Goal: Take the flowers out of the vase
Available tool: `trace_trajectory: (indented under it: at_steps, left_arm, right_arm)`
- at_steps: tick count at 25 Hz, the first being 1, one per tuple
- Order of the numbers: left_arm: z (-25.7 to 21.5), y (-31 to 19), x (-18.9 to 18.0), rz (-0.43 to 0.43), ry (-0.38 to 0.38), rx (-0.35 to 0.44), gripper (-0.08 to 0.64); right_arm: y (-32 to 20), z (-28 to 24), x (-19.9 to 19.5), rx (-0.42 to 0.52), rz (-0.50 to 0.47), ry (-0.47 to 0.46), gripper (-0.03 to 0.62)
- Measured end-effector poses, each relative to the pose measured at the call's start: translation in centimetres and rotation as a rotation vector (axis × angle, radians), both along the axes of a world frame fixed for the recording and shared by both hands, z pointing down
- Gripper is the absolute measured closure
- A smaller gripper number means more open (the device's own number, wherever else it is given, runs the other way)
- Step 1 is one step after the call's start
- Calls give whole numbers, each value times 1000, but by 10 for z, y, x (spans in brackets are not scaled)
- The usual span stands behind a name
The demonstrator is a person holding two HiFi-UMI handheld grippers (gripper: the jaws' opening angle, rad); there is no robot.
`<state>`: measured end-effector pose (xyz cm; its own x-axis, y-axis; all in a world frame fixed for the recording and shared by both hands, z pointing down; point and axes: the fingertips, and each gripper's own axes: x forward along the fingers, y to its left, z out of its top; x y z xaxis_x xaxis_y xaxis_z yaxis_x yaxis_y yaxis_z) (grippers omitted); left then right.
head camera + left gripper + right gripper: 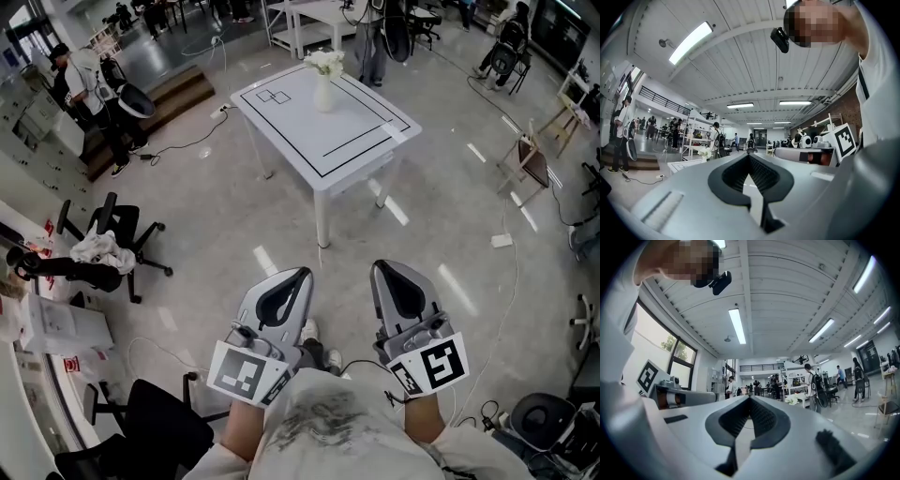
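The flowers (325, 62) sit in their vase (323, 94) on the white table (361, 131) well ahead of me, and with my left gripper (303, 273) and right gripper (381, 266) both closed on nothing, I risk toppling the vase if I arrive without spreading a pair of jaws.

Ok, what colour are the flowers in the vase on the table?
White flowers, standing in a white vase; the head view shows them best.
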<state>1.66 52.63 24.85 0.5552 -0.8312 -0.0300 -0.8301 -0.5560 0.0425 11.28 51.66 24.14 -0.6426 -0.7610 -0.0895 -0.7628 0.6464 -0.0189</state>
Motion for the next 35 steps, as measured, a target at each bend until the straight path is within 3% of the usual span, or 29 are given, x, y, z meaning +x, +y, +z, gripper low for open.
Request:
trace_trajectory:
  at_steps: [19,22,28,32,35]
  left_arm:
    - [12,-103,-40,35,28,-10,552]
    - [14,-117,-48,45,33,-46,552]
    - [14,-145,-64,65,27,-21,552]
    - [20,-159,-61,83,31,-68,552]
    - [19,-172,-58,95,31,-56,552]
  right_arm:
    - [-101,20,-49,-39,28,75,577]
    - [-115,20,-58,-37,31,80,577]
    - [-141,24,-74,-49,62,96,577]
    - [-153,24,-73,-54,75,106,577]
    - [-163,23,-71,-52,86,115,577]
